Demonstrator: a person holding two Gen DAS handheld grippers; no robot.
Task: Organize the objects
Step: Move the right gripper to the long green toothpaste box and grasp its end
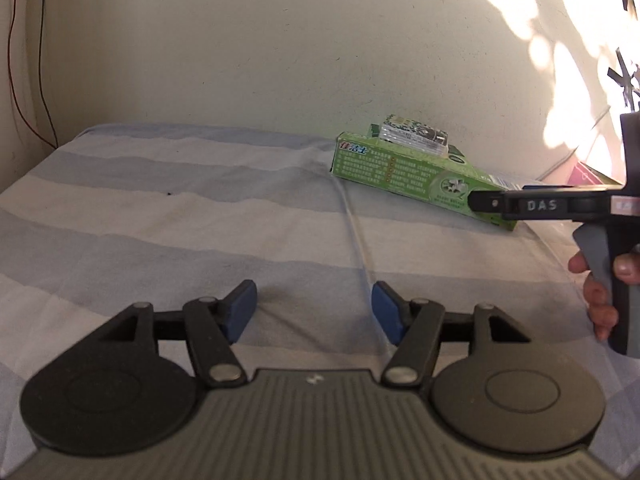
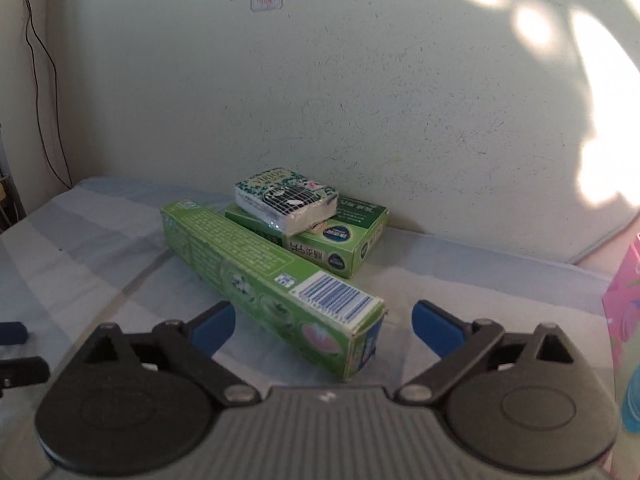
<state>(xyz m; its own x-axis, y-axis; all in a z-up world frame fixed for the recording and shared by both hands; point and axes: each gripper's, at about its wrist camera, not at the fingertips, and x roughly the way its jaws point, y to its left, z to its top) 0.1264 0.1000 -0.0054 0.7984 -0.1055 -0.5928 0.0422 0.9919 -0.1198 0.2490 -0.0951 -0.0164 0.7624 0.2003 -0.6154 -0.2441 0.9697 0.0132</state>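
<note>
A long light-green toothpaste box (image 2: 272, 280) lies on the striped cloth, its near end between the open blue pads (image 2: 212, 326) of my right gripper (image 2: 324, 326); the pads stand apart from its sides. Behind it lies a darker green box (image 2: 340, 240) with a small tissue pack (image 2: 286, 202) on top. In the left wrist view the green box (image 1: 408, 172) and the tissue pack (image 1: 414, 136) sit far right by the wall. My left gripper (image 1: 314, 310) is open and empty over bare cloth. The right gripper (image 1: 560, 206) shows from the side there, at the box's near end.
A striped blue-grey cloth (image 1: 160, 208) covers the surface, which ends at a pale wall (image 2: 360, 100). A pink object (image 2: 626, 292) and something light blue (image 2: 632, 404) stand at the right edge. Thin cables (image 1: 28, 80) hang in the left corner.
</note>
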